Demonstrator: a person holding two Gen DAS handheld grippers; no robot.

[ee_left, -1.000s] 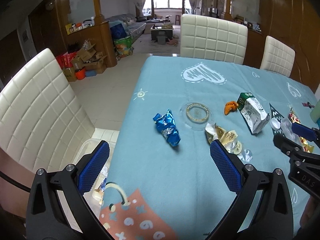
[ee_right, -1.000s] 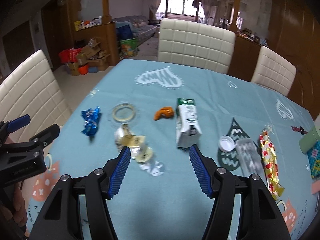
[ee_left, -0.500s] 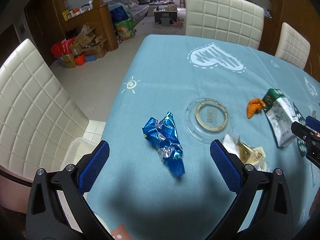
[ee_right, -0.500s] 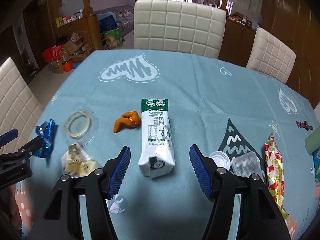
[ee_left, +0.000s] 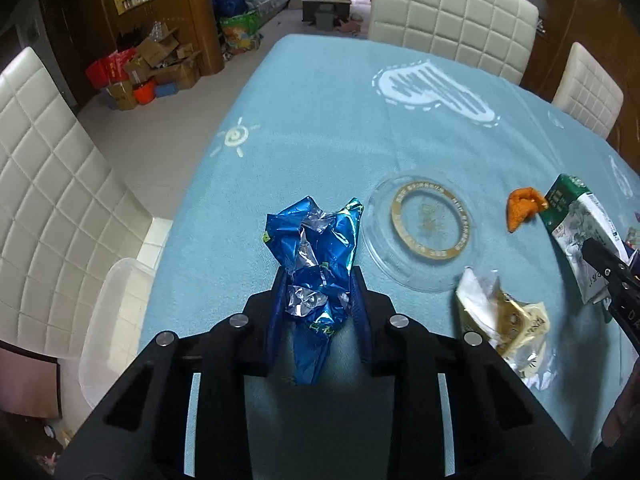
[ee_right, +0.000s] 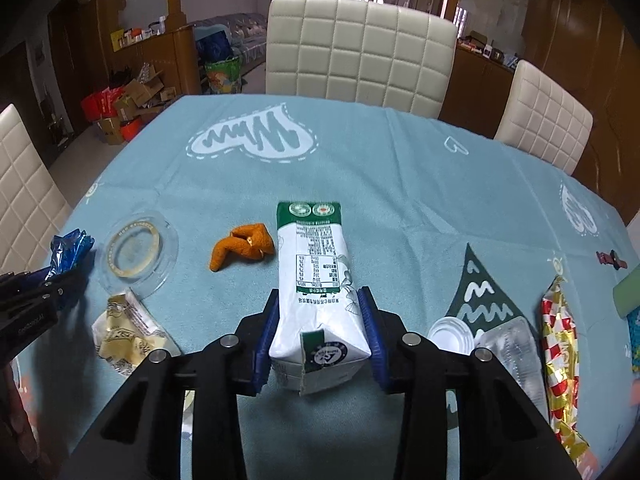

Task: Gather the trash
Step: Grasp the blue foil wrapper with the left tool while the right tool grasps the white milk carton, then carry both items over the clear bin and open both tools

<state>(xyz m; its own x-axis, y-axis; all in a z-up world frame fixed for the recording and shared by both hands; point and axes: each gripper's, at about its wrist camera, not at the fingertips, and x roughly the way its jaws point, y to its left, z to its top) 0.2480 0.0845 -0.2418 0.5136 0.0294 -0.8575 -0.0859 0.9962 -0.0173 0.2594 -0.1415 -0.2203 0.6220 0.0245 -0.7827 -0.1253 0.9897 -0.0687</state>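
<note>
Nearest in the left wrist view, the left gripper is seen with its fingers just closed and now clamped on the blue wrapper, which lies near the tabletop's left edge with its long axis running along the fingers, away from the camera. In the right wrist view, the right gripper has likewise just closed, and its fingers are pressed against both long sides of the carton, near the middle of the tabletop; the carton's long axis also runs straight ahead, so it is held near its near end, across its narrow width. Each piece appears to rest on the cloth and is judged ready to be lifted. A clear bin is seen just off the left edge, below the tabletop; the left gripper is the nearer to it. Farther off lie a yellow wrapper, a clear lid and an orange scrap.
</note>
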